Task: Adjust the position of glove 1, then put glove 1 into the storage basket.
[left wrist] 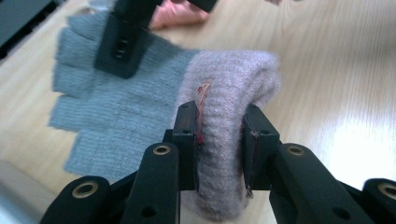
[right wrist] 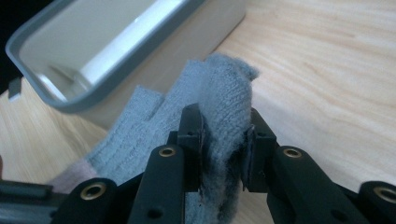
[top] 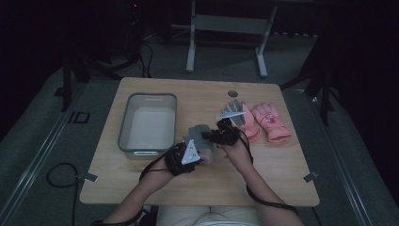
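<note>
Leftmost on the wooden table (top: 141, 188) stands a grey plastic bin (top: 123, 127), its long side running away from the person; in the right gripper view the same bin (right wrist: 84, 100) sits just behind the work. Next to it, near the table's middle, a grey knitted glove (top: 200, 134) with a mauve cuff is held between both tools. The left gripper (top: 200, 155) pinches the cuff: in the left gripper view its jaws are closed tight on the thick folded cuff of the glove (left wrist: 116, 107), the pads pressing in from both sides, while the finger end lies flat on the wood beyond. The right gripper (top: 217, 136) comes in from the other side and grips the finger end; in its own view the jaws are clamped on a raised fold of the grey knit (right wrist: 224, 93), with the remaining fabric trailing down toward the bin. Farther right lie another grey glove (top: 234, 110) and two pink gloves (top: 270, 121) side by side, well apart from the bin.
</note>
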A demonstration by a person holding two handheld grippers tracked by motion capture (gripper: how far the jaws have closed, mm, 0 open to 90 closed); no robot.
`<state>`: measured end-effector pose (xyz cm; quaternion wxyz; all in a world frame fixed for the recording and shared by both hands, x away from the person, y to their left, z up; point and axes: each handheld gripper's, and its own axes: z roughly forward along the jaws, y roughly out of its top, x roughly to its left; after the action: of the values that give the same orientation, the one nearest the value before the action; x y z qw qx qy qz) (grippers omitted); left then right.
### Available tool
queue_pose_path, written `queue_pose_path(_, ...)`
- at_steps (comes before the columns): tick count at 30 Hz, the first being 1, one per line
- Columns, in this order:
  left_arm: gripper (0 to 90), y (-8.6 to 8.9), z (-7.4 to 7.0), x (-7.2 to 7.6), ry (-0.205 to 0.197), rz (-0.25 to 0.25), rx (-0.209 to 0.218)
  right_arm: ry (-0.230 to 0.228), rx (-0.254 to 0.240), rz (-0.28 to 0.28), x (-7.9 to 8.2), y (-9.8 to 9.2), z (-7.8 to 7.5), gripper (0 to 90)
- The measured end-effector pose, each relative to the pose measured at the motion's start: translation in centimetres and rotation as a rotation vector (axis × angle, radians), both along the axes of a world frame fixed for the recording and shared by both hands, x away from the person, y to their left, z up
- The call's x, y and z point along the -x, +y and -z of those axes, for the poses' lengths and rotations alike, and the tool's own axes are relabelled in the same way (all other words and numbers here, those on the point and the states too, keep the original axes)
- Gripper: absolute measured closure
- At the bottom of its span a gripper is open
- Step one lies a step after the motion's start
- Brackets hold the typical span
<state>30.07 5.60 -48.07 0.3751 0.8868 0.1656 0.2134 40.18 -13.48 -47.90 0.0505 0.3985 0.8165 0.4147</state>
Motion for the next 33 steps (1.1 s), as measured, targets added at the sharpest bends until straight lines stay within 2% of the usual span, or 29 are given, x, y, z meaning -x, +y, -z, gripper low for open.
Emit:
queue_pose_path(2, 70.4, 0.4, -0.9, -0.3, 0.003, 0.002, 0.007, -0.003, -0.013, 0.006, -0.2, 0.0, -0.6, 73.5)
queue_pose_path(5, 70.5, 0.7, -1.9, -0.6, -0.008, 0.016, -0.017, -0.007, -0.031, 0.002, -0.4, 0.1, -1.3, 73.6)
queue_pose_path(7, 70.5, 0.9, -2.5, -0.8, -0.009, 0.023, -0.026, -0.018, -0.031, -0.004, -0.5, 0.3, -1.7, 73.7)
queue_pose_path(9, 70.4, 1.4, -3.0, -0.9, -0.036, 0.034, -0.036, -0.026, -0.034, -0.006, -0.6, 0.6, -2.1, 73.7)
queue_pose_path(11, 70.3, 1.8, -3.4, -1.2, -0.027, 0.035, -0.026, -0.028, -0.047, -0.005, -0.8, 0.8, -2.6, 73.8)
queue_pose_path(13, 70.4, 2.3, -3.7, -1.4, -0.034, 0.035, -0.038, -0.026, -0.062, -0.008, -1.0, 1.0, -3.0, 73.8)
queue_pose_path(14, 70.4, 2.5, -3.9, -1.5, -0.026, 0.032, -0.036, -0.030, -0.061, -0.010, -1.1, 1.2, -3.3, 73.8)
queue_pose_path(19, 70.5, 3.4, -4.8, -1.9, -0.046, 0.016, -0.061, -0.044, -0.068, -0.014, -1.7, 2.6, -4.3, 73.9)
queue_pose_path(21, 70.5, 3.9, -5.1, -2.1, -0.043, 0.000, -0.054, -0.050, -0.070, -0.018, -2.0, 3.2, -4.5, 73.9)
queue_pose_path(23, 70.5, 4.6, -5.2, -2.1, -0.052, -0.017, -0.069, -0.051, -0.073, -0.016, -2.2, 3.9, -4.6, 73.9)
queue_pose_path(26, 70.5, 5.1, -5.2, -2.2, -0.063, -0.030, -0.093, -0.051, -0.071, -0.029, -2.7, 5.3, -4.8, 73.9)
queue_pose_path(33, 70.6, 7.5, -5.9, -3.1, -0.050, -0.072, -0.108, -0.063, -0.068, -0.060, -3.9, 8.6, -5.8, 74.0)
